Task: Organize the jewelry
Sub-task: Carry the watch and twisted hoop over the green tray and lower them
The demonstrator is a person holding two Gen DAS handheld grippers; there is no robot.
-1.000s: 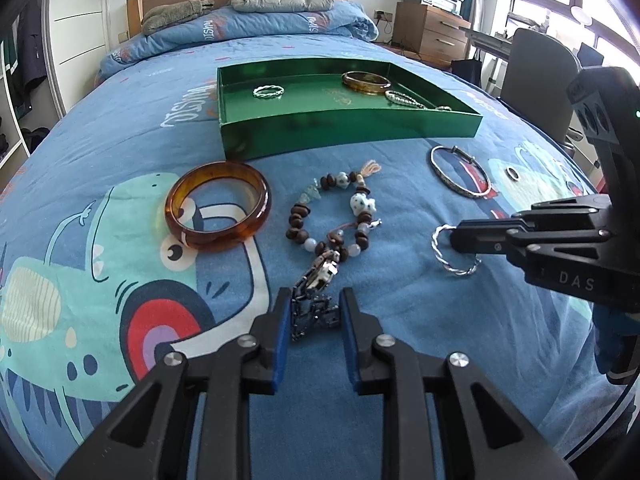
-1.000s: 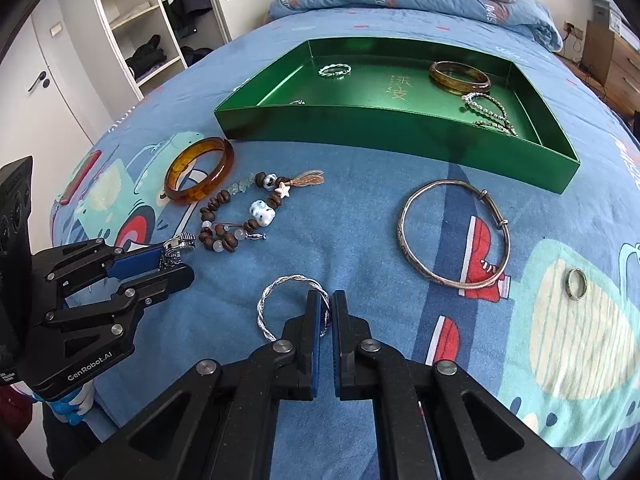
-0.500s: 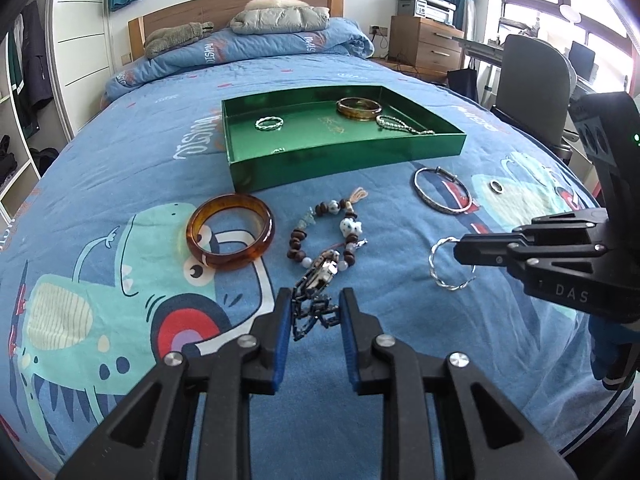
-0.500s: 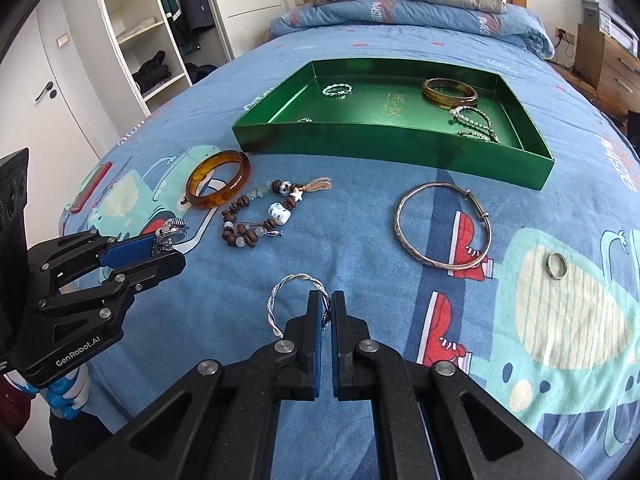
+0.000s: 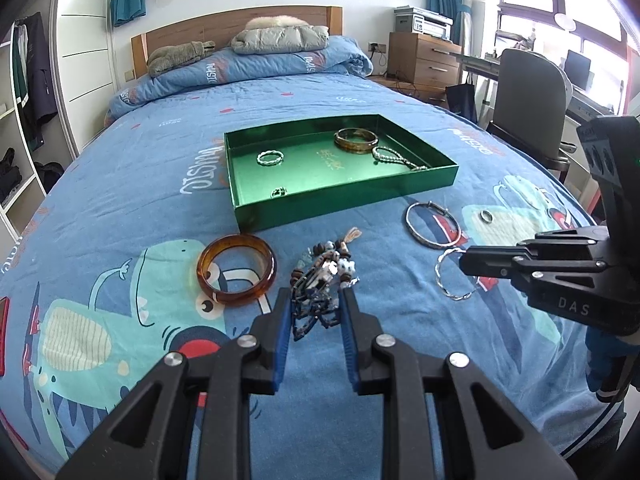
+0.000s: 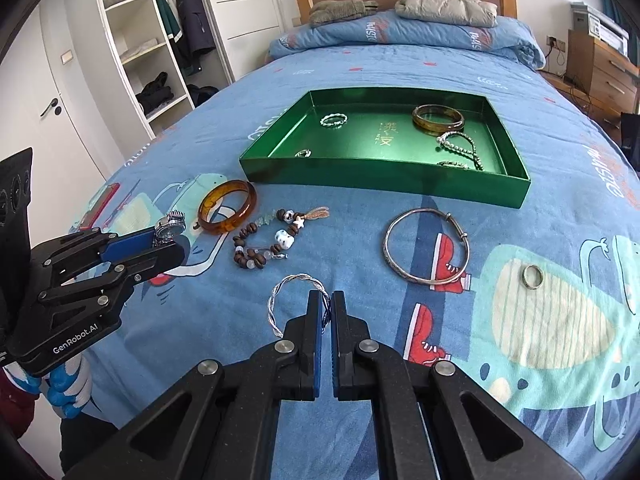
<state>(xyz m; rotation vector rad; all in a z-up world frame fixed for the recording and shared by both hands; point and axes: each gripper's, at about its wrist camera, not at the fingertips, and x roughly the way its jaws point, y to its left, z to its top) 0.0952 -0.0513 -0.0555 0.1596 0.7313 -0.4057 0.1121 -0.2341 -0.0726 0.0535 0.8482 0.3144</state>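
Both bracelets now off bedspread (image 6: 400,240)

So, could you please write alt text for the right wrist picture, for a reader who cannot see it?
The right gripper is shut on a twisted silver bangle above a blue cartoon bedspread. To its left, the left gripper holds a wristwatch. Further back, a green tray already holds some bracelets and rings, while an amber bangle, a beaded bracelet, a silver bangle and a ring lie on the bedspread.

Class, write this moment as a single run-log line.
left gripper: shut on watch | right gripper: shut on twisted silver bangle | both lifted off bed | green tray: four pieces inside
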